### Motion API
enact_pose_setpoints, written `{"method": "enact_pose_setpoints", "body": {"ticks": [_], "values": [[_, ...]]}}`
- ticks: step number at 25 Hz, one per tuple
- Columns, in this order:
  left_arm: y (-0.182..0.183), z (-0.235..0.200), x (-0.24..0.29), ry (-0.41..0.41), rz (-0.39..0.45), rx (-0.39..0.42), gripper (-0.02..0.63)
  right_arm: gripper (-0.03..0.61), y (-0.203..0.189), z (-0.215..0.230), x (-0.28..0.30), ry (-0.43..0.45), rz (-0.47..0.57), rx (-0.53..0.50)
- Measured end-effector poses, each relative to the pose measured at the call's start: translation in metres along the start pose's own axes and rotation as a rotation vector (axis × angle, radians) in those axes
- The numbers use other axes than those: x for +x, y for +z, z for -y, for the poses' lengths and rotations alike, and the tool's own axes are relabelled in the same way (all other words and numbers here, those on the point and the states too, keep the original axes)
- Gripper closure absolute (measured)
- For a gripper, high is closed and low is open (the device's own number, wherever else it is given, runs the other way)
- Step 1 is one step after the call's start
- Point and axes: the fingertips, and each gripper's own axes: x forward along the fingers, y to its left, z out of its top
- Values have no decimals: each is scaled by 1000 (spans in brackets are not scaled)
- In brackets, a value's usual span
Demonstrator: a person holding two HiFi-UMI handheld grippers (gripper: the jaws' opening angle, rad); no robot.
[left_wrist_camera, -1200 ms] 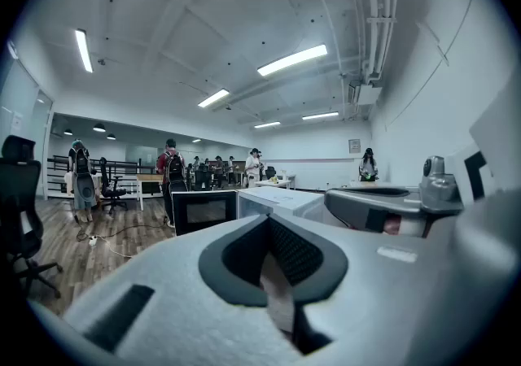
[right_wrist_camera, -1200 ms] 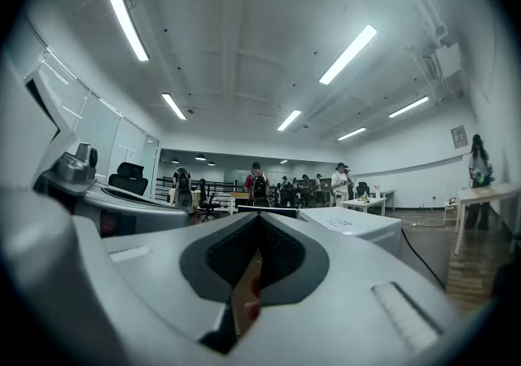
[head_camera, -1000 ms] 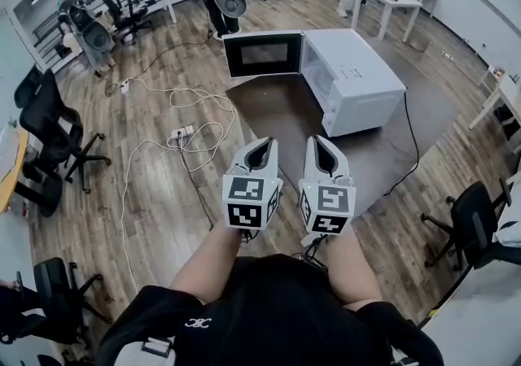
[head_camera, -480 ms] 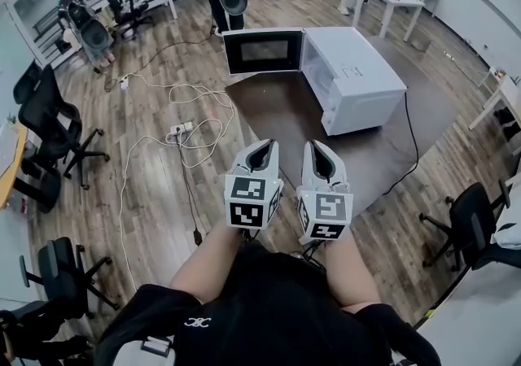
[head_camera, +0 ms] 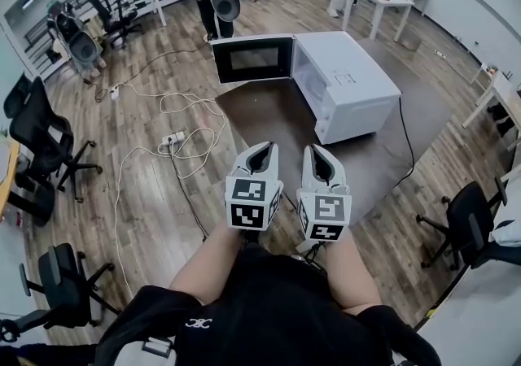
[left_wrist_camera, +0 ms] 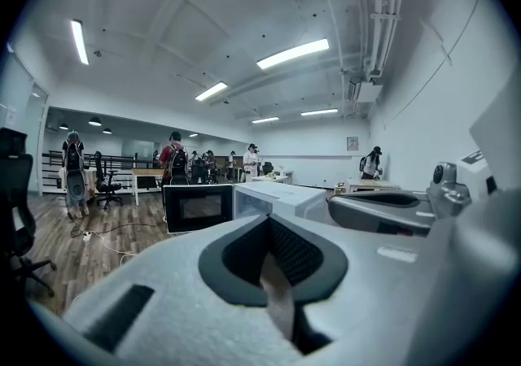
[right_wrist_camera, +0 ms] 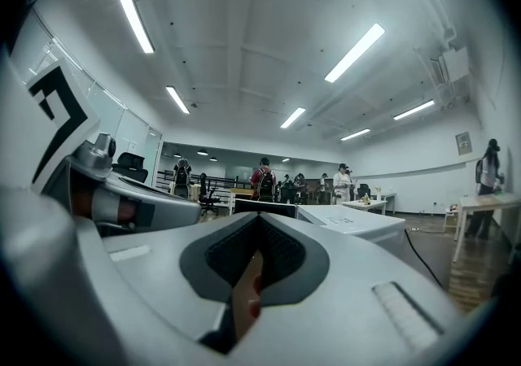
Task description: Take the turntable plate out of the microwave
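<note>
- The left gripper (head_camera: 262,147) and right gripper (head_camera: 316,150) are hanging pressed together, empty, well apart from the open microwave (head_camera: 346,80).
- The turntable plate is lying unseen, presumably inside the microwave; jaws arriving unopened could be knocking it or the door (head_camera: 252,59).

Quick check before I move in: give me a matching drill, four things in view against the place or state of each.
Things:
1. microwave door
2. left tongs
3. power strip
4. microwave

Place or state:
a. lying on the wood floor
b. swung open
c. shut, nothing between them
d. standing on the dark table

Pairs: 1-b, 2-c, 3-a, 4-d.
</note>
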Motion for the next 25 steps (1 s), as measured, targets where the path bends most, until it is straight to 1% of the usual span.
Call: {"method": "enact_pose_setpoints", "body": {"ticks": [6,14,19,25], "values": [[3,-22,37,-15,-5,-6,607,569,-4,9,39,-21,-3,-8],[10,-61,106,-43,-29,-12,607,569,-7,28,109,-65,3,21],[15,-86,143,-59,-46,-36,607,569,-9,37,149,-90,-10,25],[10,-110,185,-87,-86,-67,607,569,-16,48,192,-119,-46,38]]}}
